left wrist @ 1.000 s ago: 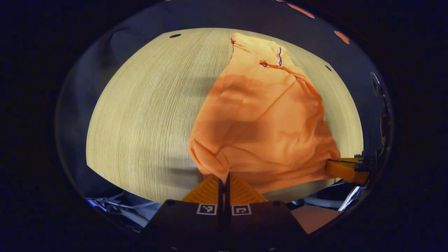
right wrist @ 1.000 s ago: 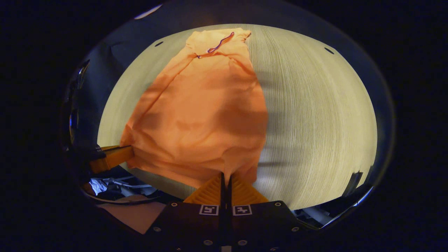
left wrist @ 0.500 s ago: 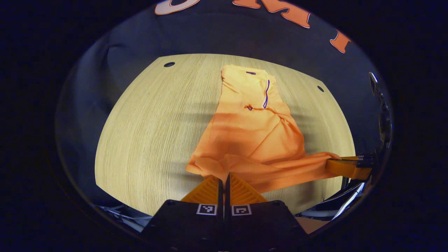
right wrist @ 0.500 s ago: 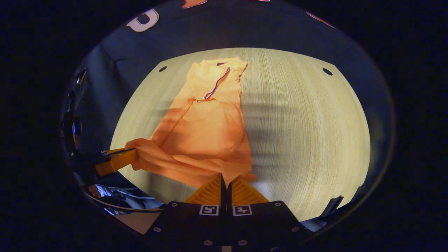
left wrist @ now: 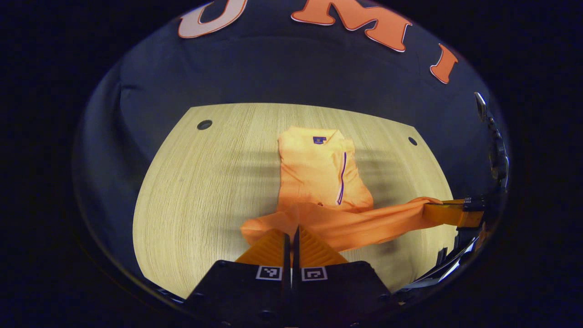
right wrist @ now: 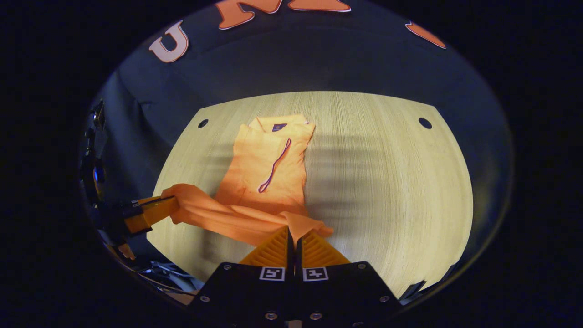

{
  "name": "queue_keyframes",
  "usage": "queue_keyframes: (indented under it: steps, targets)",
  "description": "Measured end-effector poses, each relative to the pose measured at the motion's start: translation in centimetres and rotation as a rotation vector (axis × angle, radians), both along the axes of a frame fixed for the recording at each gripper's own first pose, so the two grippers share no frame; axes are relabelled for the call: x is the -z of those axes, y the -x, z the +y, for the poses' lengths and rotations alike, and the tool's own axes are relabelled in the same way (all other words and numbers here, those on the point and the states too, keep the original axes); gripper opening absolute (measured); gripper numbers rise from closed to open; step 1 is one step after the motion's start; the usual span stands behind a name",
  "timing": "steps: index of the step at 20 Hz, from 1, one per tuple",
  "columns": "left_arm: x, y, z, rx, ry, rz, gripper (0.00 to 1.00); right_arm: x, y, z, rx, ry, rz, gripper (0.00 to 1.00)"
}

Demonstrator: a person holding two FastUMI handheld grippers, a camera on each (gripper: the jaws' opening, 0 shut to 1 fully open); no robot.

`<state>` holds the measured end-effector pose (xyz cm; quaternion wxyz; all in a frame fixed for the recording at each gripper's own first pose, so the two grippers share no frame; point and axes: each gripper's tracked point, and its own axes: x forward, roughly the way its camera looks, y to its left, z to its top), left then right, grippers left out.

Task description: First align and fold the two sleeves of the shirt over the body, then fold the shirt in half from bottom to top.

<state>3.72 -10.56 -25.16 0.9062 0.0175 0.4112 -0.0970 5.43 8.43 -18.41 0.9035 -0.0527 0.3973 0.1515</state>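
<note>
An orange shirt (left wrist: 319,173) lies on a pale wooden bench (left wrist: 205,191), its collar toward the far edge, its sleeves already folded in over the body. The left hand-held gripper (left wrist: 291,237) is closed on one corner of the bottom hem. The right hand-held gripper (right wrist: 294,237) is closed on the other corner. Between them the hem (left wrist: 364,221) hangs as a lifted band above the near half of the bench, partway toward the collar.

What could go wrong, as I judge it: one corner travelling ahead of the other would lay the fold crooked. A thin pinch could slip and drop the hem short. Dragging low could tug the folded sleeves loose or slide the whole shirt toward the far edge.
</note>
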Motion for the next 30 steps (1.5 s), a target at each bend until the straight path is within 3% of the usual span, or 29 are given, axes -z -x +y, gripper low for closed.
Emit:
queue_keyframes:
  steps: [11, 15, 22, 25, 27, 28, 30]
  targets:
    - [-1.1, -15.4, -1.2, 0.019, 0.018, -0.054, 0.01, -3.9, -14.0, 2.5, 0.103, -0.056, -0.087, 0.00]
    - [1.1, -19.5, -0.8, 0.022, -0.038, -0.051, 0.01, -2.9, -17.9, 3.7, 0.135, -0.078, -0.087, 0.00]
    - [6.2, -22.7, -0.7, 0.011, -0.084, 0.002, 0.01, 0.7, -21.8, 4.5, 0.166, -0.092, -0.058, 0.00]
    - [6.9, -23.0, -0.9, 0.008, -0.074, 0.009, 0.07, 2.0, -22.7, 3.3, 0.209, -0.044, -0.060, 0.09]
    - [7.5, -22.5, -0.9, 0.015, -0.051, 0.028, 0.20, 1.3, -22.7, 2.9, 0.223, -0.052, -0.060, 0.13]
    - [7.3, -22.3, -1.1, 0.012, -0.036, 0.028, 0.46, 0.9, -22.6, 2.8, 0.220, -0.058, -0.075, 0.17]
    - [6.8, -22.5, -1.2, 0.003, -0.025, 0.007, 0.99, -0.4, -22.6, 2.2, 0.221, -0.042, -0.132, 0.52]
